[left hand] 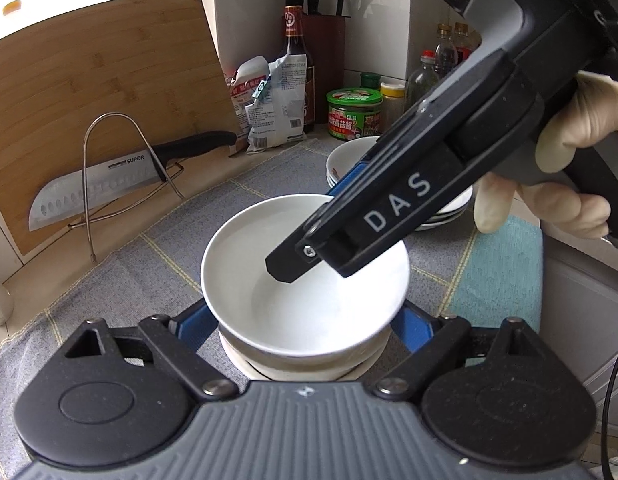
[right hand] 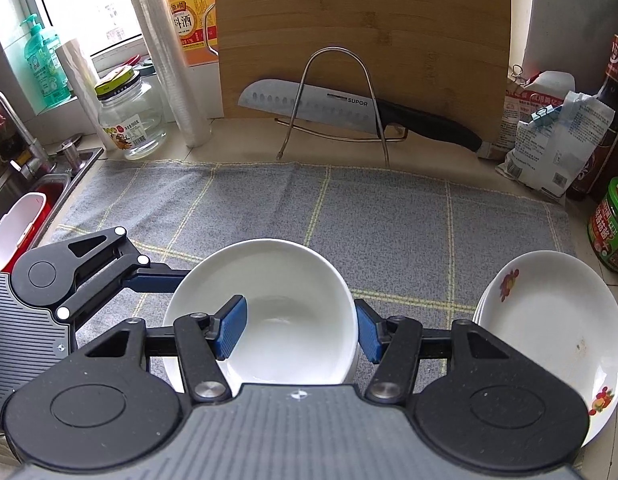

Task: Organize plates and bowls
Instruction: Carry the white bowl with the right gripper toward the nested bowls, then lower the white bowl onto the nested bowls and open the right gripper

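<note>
1. The white bowl sits on top of a stack of bowls on the grey mat.
2. The left gripper clasps the bowl from both sides.
3. The right gripper pinches the bowl's wall, with one pad inside and one outside.
4. The plates are stacked just to the right.
</note>
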`<action>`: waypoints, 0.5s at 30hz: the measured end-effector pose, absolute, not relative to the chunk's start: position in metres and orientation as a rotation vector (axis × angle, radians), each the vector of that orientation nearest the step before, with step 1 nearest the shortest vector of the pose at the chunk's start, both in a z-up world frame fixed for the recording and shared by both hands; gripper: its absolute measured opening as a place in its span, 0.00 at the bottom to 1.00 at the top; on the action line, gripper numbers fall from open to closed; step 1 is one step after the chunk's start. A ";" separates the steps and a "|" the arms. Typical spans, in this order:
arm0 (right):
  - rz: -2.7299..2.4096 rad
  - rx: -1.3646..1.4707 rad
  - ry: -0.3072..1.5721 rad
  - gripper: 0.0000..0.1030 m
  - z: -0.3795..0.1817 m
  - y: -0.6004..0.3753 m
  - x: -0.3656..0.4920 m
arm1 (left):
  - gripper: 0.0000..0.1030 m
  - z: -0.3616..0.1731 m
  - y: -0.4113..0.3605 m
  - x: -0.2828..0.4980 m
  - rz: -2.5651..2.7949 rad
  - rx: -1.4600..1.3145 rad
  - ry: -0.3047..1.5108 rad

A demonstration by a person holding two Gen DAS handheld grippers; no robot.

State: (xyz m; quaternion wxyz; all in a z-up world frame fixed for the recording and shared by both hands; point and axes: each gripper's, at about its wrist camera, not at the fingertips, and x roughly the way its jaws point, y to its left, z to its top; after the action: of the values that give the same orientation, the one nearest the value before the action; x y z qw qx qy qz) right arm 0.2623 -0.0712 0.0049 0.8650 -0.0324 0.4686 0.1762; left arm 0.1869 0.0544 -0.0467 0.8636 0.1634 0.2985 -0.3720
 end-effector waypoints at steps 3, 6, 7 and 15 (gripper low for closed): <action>0.368 -0.064 0.985 0.61 0.004 -0.072 0.264 | 0.89 -0.046 0.054 0.187 -0.781 0.341 0.627; 0.368 -0.059 0.987 0.61 0.003 -0.073 0.265 | 0.89 -0.046 0.054 0.188 -0.782 0.342 0.629; 0.367 -0.061 0.987 0.61 0.002 -0.072 0.265 | 0.89 -0.046 0.054 0.188 -0.783 0.343 0.630; 0.364 -0.058 0.990 0.61 0.001 -0.072 0.266 | 0.90 -0.046 0.053 0.188 -0.781 0.344 0.630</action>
State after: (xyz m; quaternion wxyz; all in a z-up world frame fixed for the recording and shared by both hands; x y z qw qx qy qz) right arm 0.2658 -0.0723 0.0007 0.8638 -0.0277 0.4721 0.1736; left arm 0.1880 0.0533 -0.0456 0.8626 0.1641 0.3005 -0.3725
